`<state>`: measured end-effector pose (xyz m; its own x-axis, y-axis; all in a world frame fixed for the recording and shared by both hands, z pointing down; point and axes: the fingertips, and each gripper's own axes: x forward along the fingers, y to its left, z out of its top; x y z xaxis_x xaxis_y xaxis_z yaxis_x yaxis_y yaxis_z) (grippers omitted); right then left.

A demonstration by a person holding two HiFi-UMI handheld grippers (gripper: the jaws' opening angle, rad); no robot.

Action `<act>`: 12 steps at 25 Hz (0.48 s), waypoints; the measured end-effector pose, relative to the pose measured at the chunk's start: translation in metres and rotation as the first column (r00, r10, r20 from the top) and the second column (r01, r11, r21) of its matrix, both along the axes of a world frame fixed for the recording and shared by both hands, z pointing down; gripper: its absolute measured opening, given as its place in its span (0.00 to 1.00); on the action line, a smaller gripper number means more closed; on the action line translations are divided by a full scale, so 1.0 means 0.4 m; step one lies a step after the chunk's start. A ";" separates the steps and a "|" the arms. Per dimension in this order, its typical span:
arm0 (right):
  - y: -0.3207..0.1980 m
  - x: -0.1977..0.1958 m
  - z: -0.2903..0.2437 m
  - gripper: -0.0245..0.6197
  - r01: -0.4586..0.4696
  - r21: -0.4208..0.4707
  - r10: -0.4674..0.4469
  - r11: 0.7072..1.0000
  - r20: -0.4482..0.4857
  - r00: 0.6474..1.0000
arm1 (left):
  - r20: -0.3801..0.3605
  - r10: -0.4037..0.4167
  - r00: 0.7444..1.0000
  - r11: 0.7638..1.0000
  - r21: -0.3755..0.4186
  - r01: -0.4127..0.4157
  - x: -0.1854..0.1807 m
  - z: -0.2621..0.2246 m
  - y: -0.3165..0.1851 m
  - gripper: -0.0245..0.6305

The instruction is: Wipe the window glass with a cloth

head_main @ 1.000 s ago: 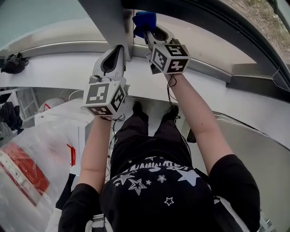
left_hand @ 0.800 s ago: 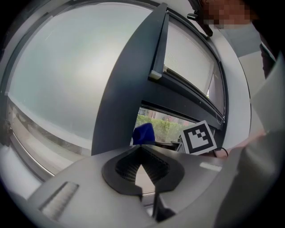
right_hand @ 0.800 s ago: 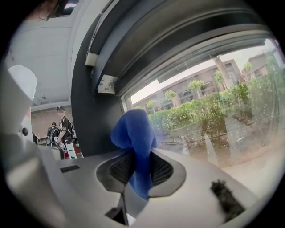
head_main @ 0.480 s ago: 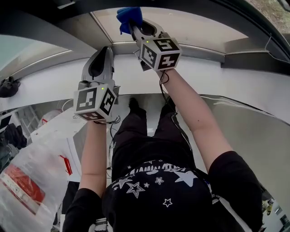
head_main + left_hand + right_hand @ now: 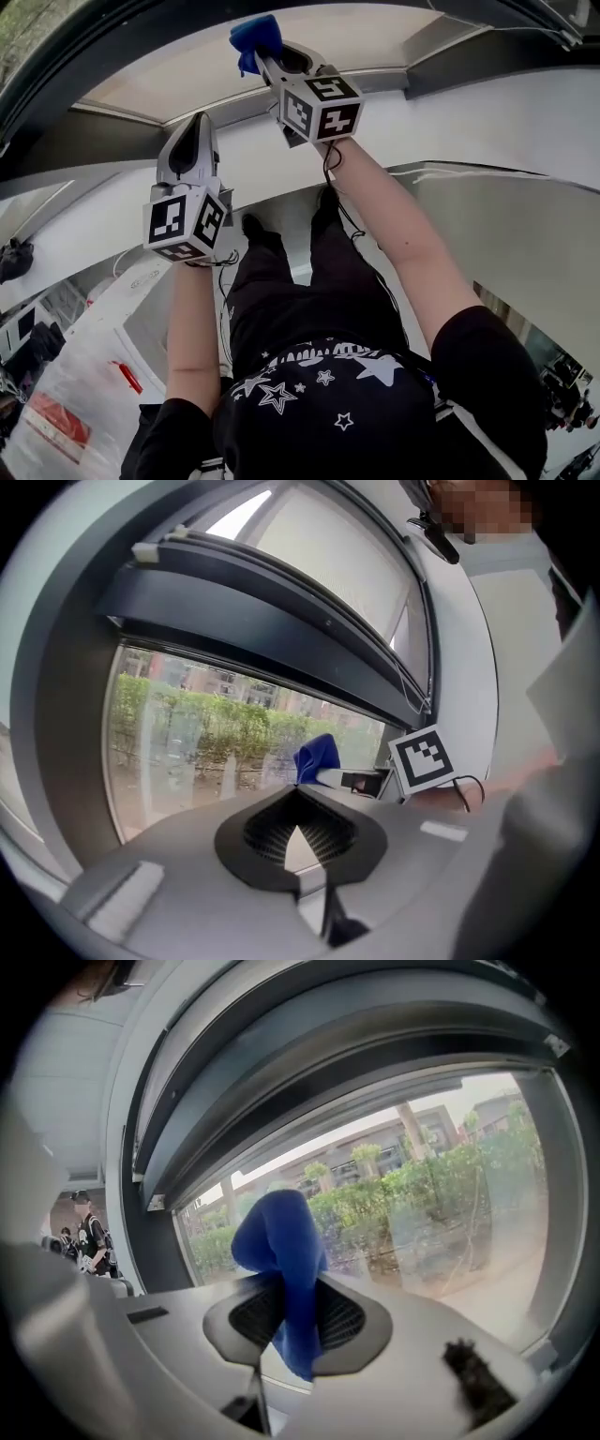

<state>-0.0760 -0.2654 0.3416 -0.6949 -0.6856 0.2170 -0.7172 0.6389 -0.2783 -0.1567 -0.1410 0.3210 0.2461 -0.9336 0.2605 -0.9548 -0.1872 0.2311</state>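
Note:
My right gripper [image 5: 266,54] is raised at the top of the head view, shut on a blue cloth [image 5: 255,36]. In the right gripper view the cloth [image 5: 281,1241] bulges out above the jaws and hangs down between them, close to the window glass [image 5: 441,1213]; whether it touches the pane is not clear. Lower and to the left, my left gripper [image 5: 197,127] points at the window with its jaws shut and nothing between them. The left gripper view shows the glass [image 5: 197,733] with the cloth [image 5: 318,757] and the right gripper's marker cube [image 5: 422,758] to its right.
A dark window frame [image 5: 253,630] runs above the pane, and a pale sill [image 5: 487,103] lies below it. A plastic bag with a red item [image 5: 56,422] lies low at the left. People stand far left in the right gripper view [image 5: 86,1232].
Both grippers have drifted left in the head view and the view has swung round. The right gripper keeps hold of the blue cloth. The left stays shut.

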 end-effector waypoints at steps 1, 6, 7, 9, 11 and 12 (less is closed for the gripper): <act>-0.015 0.040 -0.002 0.16 -0.014 0.002 0.014 1.000 -0.002 1.000 | 0.001 0.015 1.000 1.000 -0.001 -0.015 0.036 0.001 -0.013 0.05; -0.087 0.228 -0.011 0.16 -0.093 0.009 0.093 0.996 0.011 0.996 | -0.010 0.071 0.997 0.998 -0.001 -0.071 0.203 0.005 -0.085 0.05; -0.098 0.259 -0.010 0.16 -0.101 0.009 0.101 0.995 0.011 0.995 | -0.010 0.081 0.997 0.997 0.001 -0.081 0.234 0.005 -0.096 0.05; -0.121 0.317 -0.010 0.16 -0.115 0.010 0.114 0.993 0.007 0.993 | -0.007 0.104 0.995 0.995 0.003 -0.104 0.293 0.002 -0.116 0.05; -0.144 0.376 -0.012 0.16 -0.133 0.010 0.133 0.991 0.008 0.991 | -0.003 0.126 0.992 0.992 0.002 -0.126 0.348 0.002 -0.134 0.05; -0.155 0.405 -0.013 0.16 -0.142 0.009 0.142 0.990 0.011 0.990 | -0.002 0.134 0.991 0.991 0.000 -0.134 0.372 0.003 -0.142 0.05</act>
